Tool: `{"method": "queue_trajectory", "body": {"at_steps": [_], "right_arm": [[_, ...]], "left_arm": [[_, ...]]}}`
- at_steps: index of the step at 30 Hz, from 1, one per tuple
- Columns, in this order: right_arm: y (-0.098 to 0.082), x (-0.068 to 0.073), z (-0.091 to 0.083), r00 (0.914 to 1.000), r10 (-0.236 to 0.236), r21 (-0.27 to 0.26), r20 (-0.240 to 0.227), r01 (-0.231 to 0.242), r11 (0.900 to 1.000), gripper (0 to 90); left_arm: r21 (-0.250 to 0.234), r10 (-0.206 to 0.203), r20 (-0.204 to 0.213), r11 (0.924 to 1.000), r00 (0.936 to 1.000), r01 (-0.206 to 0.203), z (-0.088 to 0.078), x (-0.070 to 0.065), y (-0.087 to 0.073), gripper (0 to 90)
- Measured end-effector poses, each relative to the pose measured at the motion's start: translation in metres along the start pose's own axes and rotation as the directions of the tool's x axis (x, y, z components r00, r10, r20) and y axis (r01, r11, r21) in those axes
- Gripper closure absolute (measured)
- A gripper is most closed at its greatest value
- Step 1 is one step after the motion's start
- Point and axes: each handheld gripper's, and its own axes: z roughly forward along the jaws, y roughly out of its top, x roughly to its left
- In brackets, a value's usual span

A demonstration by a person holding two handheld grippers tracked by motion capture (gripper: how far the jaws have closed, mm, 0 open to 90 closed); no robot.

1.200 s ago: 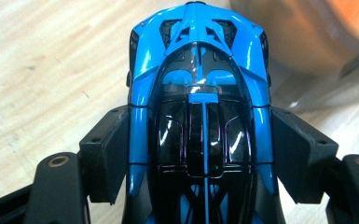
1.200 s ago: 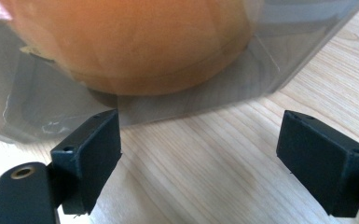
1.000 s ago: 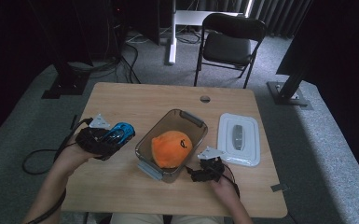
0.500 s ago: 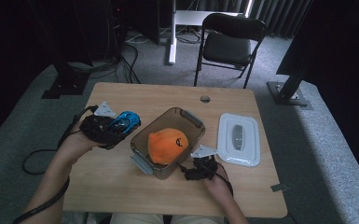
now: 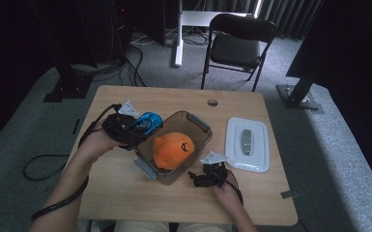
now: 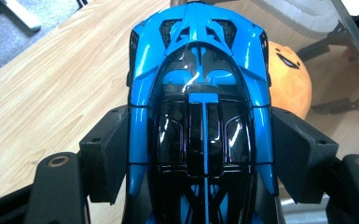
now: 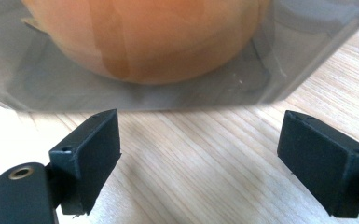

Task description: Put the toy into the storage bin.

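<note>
While clamped, toy car (image 6: 199, 107) fills left gripper (image 6: 199, 154).

One toy car (image 5: 146, 122), one orange plush (image 5: 173, 149), one container (image 5: 199, 126), one lid (image 5: 247, 143).

Looking along the right gripper (image 7: 200, 154), we see its two black jaws standing wide apart with nothing between them but bare wooden table (image 7: 205, 177). Just beyond the jaw tips we meet the clear plastic container (image 7: 279, 60), resting on the table, apart from both jaws. Through the container's wall we make out an orange rounded thing (image 7: 163, 37) inside it, blurred by the plastic.
</note>
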Motion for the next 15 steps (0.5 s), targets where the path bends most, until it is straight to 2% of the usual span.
{"method": "queue_trajectory", "body": {"at_steps": [5, 15], "right_arm": [[-0.002, -0.001, 0.000, 1.0000, 0.007, -0.001, -0.002, -0.007, 1.000, 12.9], [-0.004, -0.002, 0.000, 0.9999, 0.008, -0.003, -0.011, -0.008, 1.000, 12.9]], "left_arm": [[0.012, 0.012, 0.011, 0.9999, 0.9999, -0.012, 0.010, -0.004, 0.010, 28.8], [0.015, 0.061, 0.042, 0.9980, 0.9972, -0.062, 0.033, -0.017, 0.035, 28.8]]}}
